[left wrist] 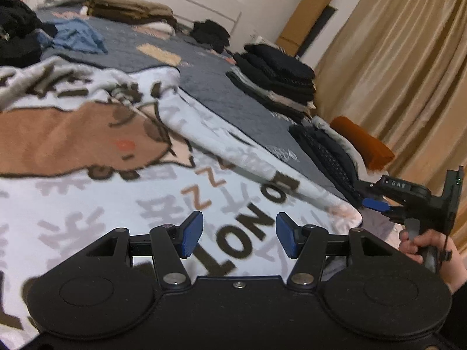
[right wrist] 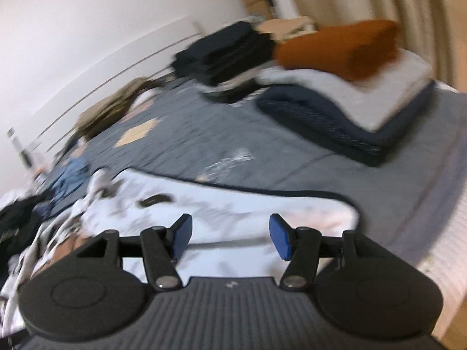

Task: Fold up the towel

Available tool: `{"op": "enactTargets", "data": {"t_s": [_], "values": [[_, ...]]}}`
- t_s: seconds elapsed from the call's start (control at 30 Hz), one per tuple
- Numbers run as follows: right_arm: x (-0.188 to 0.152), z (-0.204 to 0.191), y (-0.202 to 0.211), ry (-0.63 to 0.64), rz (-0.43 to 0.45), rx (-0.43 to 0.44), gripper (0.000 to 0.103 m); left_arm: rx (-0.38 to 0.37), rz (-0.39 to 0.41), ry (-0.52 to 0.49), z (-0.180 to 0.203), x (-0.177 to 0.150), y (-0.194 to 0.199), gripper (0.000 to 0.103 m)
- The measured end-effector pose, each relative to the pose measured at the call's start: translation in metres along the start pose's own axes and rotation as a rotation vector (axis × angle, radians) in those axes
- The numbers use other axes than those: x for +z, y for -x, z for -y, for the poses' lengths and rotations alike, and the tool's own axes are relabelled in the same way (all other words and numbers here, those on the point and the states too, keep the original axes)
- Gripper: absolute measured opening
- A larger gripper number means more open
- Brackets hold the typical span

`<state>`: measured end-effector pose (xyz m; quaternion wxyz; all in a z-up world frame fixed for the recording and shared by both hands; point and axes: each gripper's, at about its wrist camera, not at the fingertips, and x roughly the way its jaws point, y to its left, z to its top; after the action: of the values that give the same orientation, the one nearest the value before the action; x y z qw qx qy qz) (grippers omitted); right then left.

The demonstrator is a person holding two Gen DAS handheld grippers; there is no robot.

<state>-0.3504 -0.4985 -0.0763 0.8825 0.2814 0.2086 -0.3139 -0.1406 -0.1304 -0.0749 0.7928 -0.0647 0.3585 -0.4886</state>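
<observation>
The towel (left wrist: 122, 192) lay spread on the near part of the bed (left wrist: 204, 81), its rounded right corner close to the bed's right edge. The left gripper (left wrist: 239, 234) hovered over the towel, jaws half open and empty. The right gripper (right wrist: 230, 237) stood above the towel's far edge, jaws likewise parted with nothing between. Bare quilt lay beyond that edge. Folded stacks (right wrist: 344, 110) occupied the far right corner.
</observation>
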Motion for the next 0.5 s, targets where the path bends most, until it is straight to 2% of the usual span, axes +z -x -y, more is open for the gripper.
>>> {"op": "enactTargets", "data": {"t_s": [0.1,0.23,0.37,0.5], "values": [[-0.007,-0.024,-0.005,0.057,-0.012,0.034,0.058,0.012,0.017,0.020,-0.003,0.004,0.006,0.055],[-0.014,-0.051,-0.016,0.101,-0.054,0.089,0.058,0.046,0.029,-0.005,-0.005,0.014,0.007,0.055],[-0.016,-0.078,-0.019,0.151,-0.054,0.146,0.058,0.067,0.037,0.009,-0.015,0.030,0.006,0.055],[-0.018,-0.099,-0.024,0.182,-0.062,0.192,0.058,0.074,0.047,-0.020,-0.020,0.047,0.000,0.055]]}}
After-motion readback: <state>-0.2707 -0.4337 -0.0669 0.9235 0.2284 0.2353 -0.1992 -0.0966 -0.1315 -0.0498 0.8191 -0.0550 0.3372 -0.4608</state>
